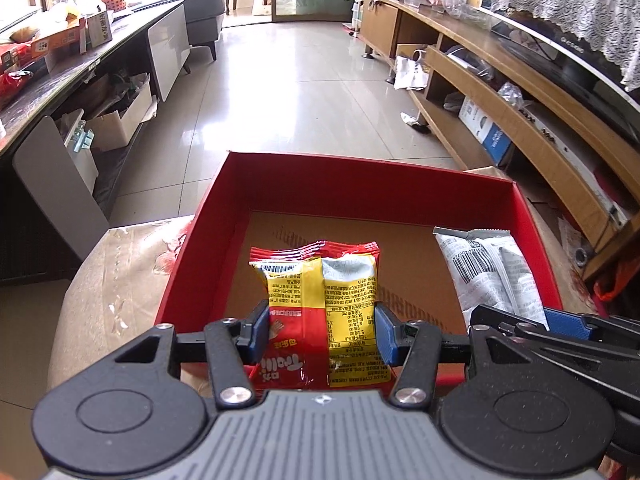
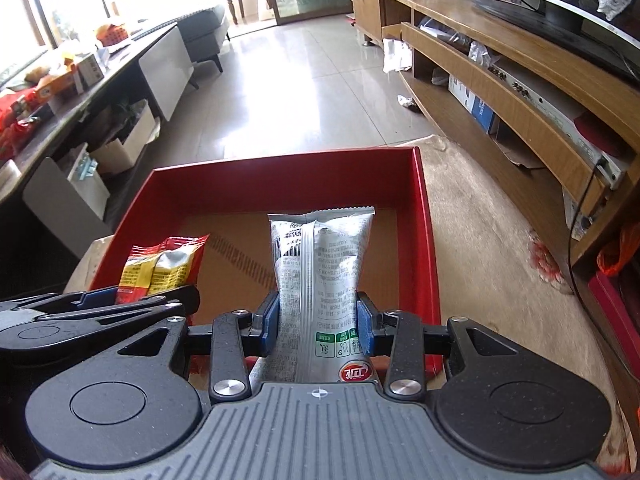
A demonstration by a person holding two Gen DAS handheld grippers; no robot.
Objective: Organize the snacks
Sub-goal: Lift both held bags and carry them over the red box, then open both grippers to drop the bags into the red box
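Observation:
My left gripper point(image 1: 322, 332) is shut on a red and yellow snack packet point(image 1: 320, 300), its blue pads pressing the packet's sides, held over the red box point(image 1: 208, 216). My right gripper point(image 2: 318, 324) is shut on a silver-white snack packet point(image 2: 320, 268) over the same red box point(image 2: 424, 240), which has a brown cardboard floor. In the left wrist view the silver-white packet point(image 1: 492, 272) and the right gripper point(image 1: 560, 324) show at the right. In the right wrist view the red and yellow packet point(image 2: 164, 268) and the left gripper point(image 2: 104, 304) show at the left.
The box stands on a beige patterned surface point(image 2: 500, 264). A wooden TV cabinet point(image 2: 500, 72) runs along the right. A dark table point(image 1: 52, 76) with more snack boxes runs along the left, with cartons point(image 1: 120, 120) underneath. Glossy tiled floor point(image 1: 300, 92) lies beyond.

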